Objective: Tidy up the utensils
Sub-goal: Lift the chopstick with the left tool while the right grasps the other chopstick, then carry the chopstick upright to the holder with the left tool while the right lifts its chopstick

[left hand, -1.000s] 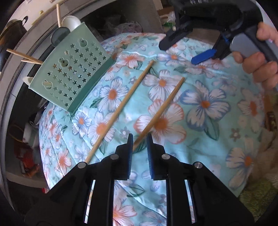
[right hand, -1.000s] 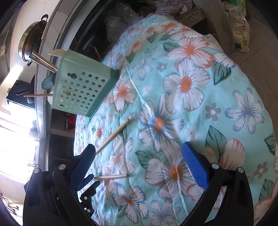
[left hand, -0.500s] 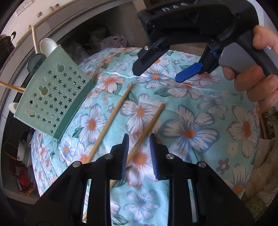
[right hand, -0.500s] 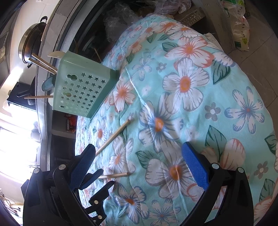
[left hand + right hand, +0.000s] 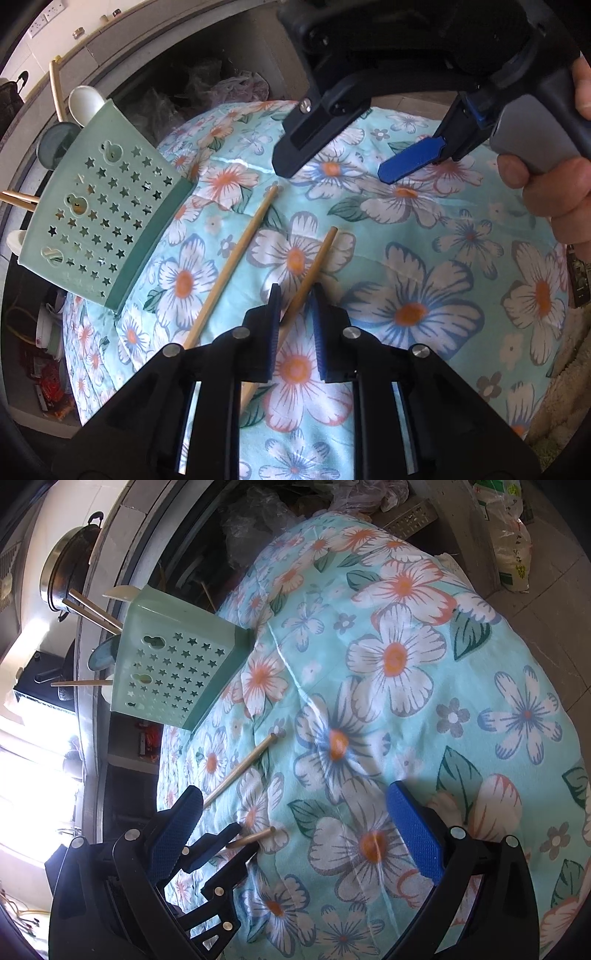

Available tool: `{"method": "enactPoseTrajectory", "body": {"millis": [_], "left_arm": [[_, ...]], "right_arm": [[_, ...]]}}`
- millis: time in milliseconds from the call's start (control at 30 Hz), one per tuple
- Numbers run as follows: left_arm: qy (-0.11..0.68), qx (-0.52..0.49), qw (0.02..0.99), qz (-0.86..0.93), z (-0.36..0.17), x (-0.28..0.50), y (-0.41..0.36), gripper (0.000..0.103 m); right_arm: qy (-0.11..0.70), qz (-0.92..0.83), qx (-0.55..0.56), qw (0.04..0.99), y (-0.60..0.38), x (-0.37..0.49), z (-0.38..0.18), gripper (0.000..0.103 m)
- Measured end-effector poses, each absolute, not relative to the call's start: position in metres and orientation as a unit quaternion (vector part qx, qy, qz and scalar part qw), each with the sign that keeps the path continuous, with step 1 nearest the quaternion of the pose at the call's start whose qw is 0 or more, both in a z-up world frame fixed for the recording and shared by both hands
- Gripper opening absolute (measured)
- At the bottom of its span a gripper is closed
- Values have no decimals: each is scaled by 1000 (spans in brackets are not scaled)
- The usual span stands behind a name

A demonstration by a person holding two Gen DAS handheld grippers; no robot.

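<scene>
Two wooden chopsticks lie on the floral cloth. My left gripper (image 5: 294, 295) is open a little, its jaws straddling the right chopstick (image 5: 314, 263) without pinching it. The left chopstick (image 5: 236, 258) lies beside it, free. A mint green utensil holder (image 5: 99, 225) with star holes stands at the left, holding chopsticks and spoons. My right gripper (image 5: 295, 823) is wide open and empty above the cloth. In the right wrist view the straddled chopstick (image 5: 255, 837) pokes out of the left gripper's fingers (image 5: 218, 843), the other chopstick (image 5: 240, 768) lies further off, and the holder (image 5: 170, 672) stands behind.
The cloth (image 5: 424, 258) covers a rounded table. A pot (image 5: 70, 561) sits on the counter behind the holder. Clutter and plastic bags (image 5: 221, 88) lie past the table's far edge. A sack (image 5: 513, 554) stands on the floor to the right.
My left gripper moved forward along the right chopstick, so the stick now lies deeper between its jaws. The right gripper came nearer in the left view and stayed wide open.
</scene>
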State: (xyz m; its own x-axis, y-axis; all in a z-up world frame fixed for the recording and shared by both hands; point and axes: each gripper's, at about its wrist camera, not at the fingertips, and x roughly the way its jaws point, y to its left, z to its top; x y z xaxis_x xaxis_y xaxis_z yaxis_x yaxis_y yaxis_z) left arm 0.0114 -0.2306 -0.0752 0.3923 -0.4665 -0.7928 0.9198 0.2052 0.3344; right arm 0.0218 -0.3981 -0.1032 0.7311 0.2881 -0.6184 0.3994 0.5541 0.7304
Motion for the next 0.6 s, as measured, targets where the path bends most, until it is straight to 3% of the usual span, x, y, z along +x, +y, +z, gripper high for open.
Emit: {"method": "enactPoseTrajectory", "body": {"millis": [133,300,467,600], "left_arm": [[278,393,740,-469,-64,17,-224,5],[285,352,766,-456,-44,33,-211,4],[292,306,792,-440,-23,47,-195,4],[290,288,805,-431,-9,45,-185,4]], "right_arm": [[358,-32,485,797,-402,20,-105,97],[331,-19,538,775,-414,10,-112,96],[319,-9,560,765,-418,7,-110,83],[317,8,551,772,-409,15,-102,77]]}}
